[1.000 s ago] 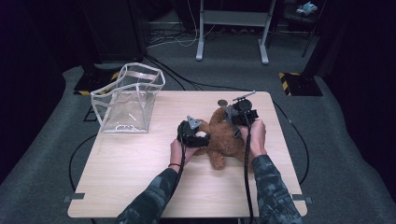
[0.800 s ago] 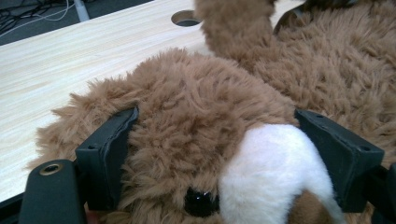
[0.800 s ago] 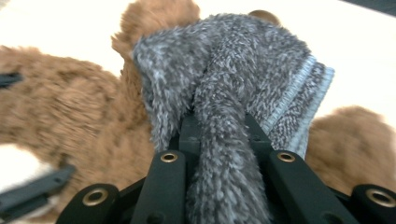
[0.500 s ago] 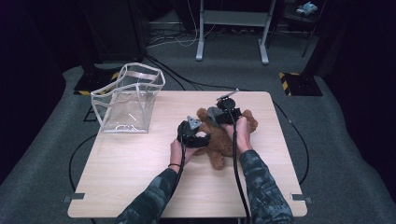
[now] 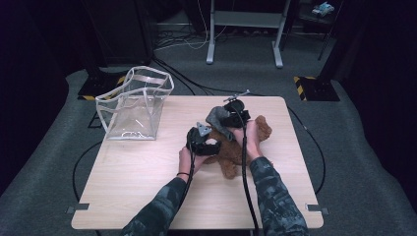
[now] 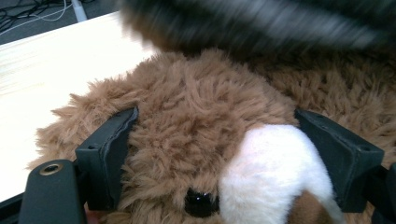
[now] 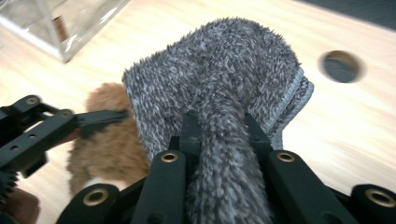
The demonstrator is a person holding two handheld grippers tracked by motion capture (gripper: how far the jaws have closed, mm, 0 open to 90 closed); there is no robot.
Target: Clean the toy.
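A brown plush dog [image 5: 237, 153] with a white muzzle lies on the wooden table [image 5: 137, 187]. My left gripper [image 5: 208, 143] is shut on its head. In the left gripper view the two jaws press into the fur on either side of the head [image 6: 196, 116]. My right gripper [image 5: 229, 116] is shut on a grey fluffy cloth [image 5: 218, 121], which it holds just above the plush, beside the left gripper. In the right gripper view the cloth [image 7: 219, 79] bunches up between the jaws and hangs over the brown fur [image 7: 107, 149]. Part of the plush is hidden by the cloth.
A clear plastic bag [image 5: 135, 105] with a white rim stands open at the table's back left. A round hole [image 7: 342, 66] in the tabletop lies past the cloth. Cables trail from both grippers toward the front edge. A metal stand is on the floor behind the table.
My right gripper has carried the grey cloth to the left, from over the plush's far side to over its middle near the left gripper. The left gripper has kept still on the head.
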